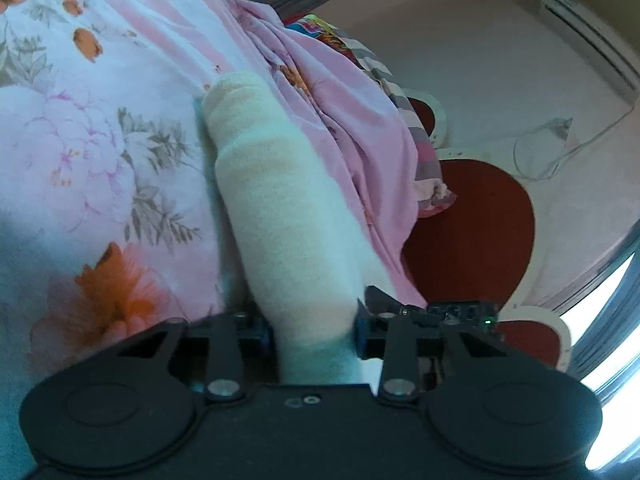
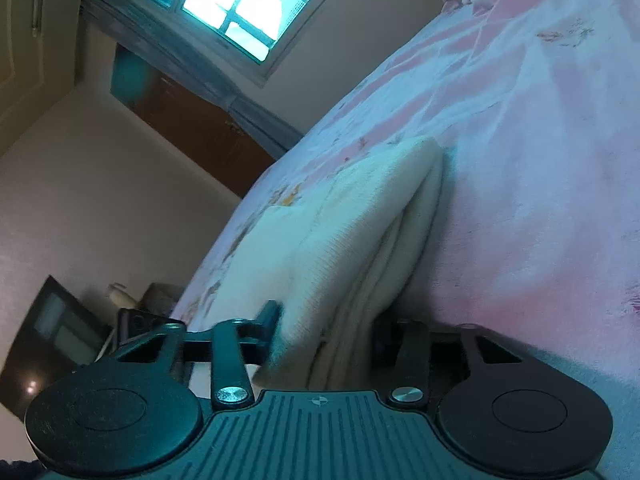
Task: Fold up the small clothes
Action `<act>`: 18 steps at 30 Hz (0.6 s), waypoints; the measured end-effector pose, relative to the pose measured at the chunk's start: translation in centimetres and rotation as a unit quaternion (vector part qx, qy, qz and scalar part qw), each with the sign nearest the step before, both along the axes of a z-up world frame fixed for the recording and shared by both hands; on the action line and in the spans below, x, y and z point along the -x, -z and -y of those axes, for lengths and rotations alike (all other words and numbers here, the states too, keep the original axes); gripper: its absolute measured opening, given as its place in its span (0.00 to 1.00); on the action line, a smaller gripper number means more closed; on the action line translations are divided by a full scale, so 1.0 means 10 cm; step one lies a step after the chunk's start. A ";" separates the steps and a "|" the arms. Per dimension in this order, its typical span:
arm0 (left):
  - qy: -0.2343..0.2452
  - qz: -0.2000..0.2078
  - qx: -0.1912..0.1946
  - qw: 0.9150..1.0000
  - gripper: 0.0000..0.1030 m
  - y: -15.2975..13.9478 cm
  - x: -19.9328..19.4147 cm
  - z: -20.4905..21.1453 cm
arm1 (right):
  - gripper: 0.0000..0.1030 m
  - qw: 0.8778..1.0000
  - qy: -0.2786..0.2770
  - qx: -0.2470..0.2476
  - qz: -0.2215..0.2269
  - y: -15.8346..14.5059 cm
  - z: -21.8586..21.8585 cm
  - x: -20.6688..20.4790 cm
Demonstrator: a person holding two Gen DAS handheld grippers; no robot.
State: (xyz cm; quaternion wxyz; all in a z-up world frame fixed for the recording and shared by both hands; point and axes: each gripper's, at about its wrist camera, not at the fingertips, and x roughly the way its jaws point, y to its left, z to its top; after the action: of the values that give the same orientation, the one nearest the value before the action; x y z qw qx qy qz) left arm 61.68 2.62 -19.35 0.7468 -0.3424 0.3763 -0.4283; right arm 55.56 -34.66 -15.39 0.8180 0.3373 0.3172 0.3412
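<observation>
Jaws on both of our tools stand narrow, each pinching the same cream knitted garment (image 1: 280,200). On the left gripper (image 1: 314,336) the two blue-edged pads sit against either side of a rolled or bunched end of the cloth, which fills the gap between them. On the right gripper (image 2: 324,332) the pads close on a stacked edge where we can count several layers of the knit (image 2: 340,248), so this piece already looks folded at least once.

The garment lies on the bed, on a pink floral bedsheet (image 1: 100,128), close to the mattress edge; a red rug (image 1: 472,232) on the floor shows just beyond that edge in the left view. From the left jaws the cloth runs straight ahead and away, its long axis in line with the way the tool points, ending in a rounded tip further up the sheet. From the right jaws it also stretches forward, tapering to a corner that rests on the sheet.

We judge that each hand has one end or edge, neither nearer than the other, and that the coming move turns on carrying these held ends along that long axis toward the far end. We cannot tell what kind of garment it is.
</observation>
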 end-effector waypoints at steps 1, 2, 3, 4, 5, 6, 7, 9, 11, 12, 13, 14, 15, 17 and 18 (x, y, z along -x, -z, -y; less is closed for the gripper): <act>-0.002 0.007 -0.007 1.000 0.28 -0.02 0.01 0.01 | 0.35 1.000 0.003 0.005 0.004 -0.01 0.00 0.01; -0.004 0.014 -0.014 1.000 0.27 -0.04 0.03 0.02 | 0.34 1.000 0.008 0.012 0.007 -0.02 -0.02 0.02; -0.008 0.021 -0.025 0.999 0.26 -0.06 0.05 0.02 | 0.34 1.000 0.011 0.023 0.012 -0.04 -0.06 0.01; -0.013 0.030 -0.039 0.999 0.25 -0.10 0.06 0.04 | 0.31 0.999 0.015 0.038 0.020 -0.08 -0.10 0.04; -0.018 0.038 -0.051 0.998 0.25 -0.15 0.09 0.06 | 0.29 0.998 0.018 0.051 0.025 -0.12 -0.13 0.06; -0.024 0.050 -0.062 0.997 0.24 -0.21 0.15 0.07 | 0.28 0.997 0.024 0.064 0.034 -0.19 -0.17 0.11; -0.031 0.065 -0.072 0.995 0.24 -0.31 0.22 0.07 | 0.27 0.996 0.028 0.071 0.044 -0.27 -0.22 0.16; -0.038 0.094 -0.083 0.991 0.24 -0.52 0.41 0.06 | 0.27 0.993 0.027 0.082 0.076 -0.50 -0.30 0.35; -0.043 0.127 -0.075 0.988 0.24 -0.81 0.68 -0.01 | 0.27 0.989 0.025 0.095 0.112 -0.79 -0.37 0.61; -0.045 0.140 -0.067 0.987 0.24 -0.95 0.82 -0.05 | 0.27 0.987 0.025 0.095 0.128 -0.94 -0.39 0.76; -0.047 0.160 -0.063 0.984 0.24 -1.13 1.01 -0.10 | 0.27 0.985 0.025 0.092 0.144 -1.10 -0.41 0.95; -0.049 0.180 -0.063 0.980 0.24 -1.32 1.23 -0.15 | 0.27 0.982 0.023 0.092 0.163 -1.26 -0.45 1.16; -0.051 0.198 -0.066 0.977 0.23 -1.48 1.44 -0.18 | 0.27 0.979 0.021 0.094 0.177 -1.39 -0.50 1.32; -0.055 0.235 -0.072 0.968 0.24 -1.81 1.97 -0.25 | 0.27 0.974 0.020 0.097 0.205 -1.69 -0.62 1.77; -0.057 0.253 -0.077 0.963 0.24 -1.98 2.27 -0.29 | 0.27 0.971 0.019 0.093 0.220 -1.82 -0.68 2.01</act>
State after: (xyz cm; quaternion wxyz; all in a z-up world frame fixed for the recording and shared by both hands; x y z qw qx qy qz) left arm 38.96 5.51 0.43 0.8650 -0.1852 0.1867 -0.4273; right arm 35.45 -27.81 2.81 0.9018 0.1820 0.1538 0.3605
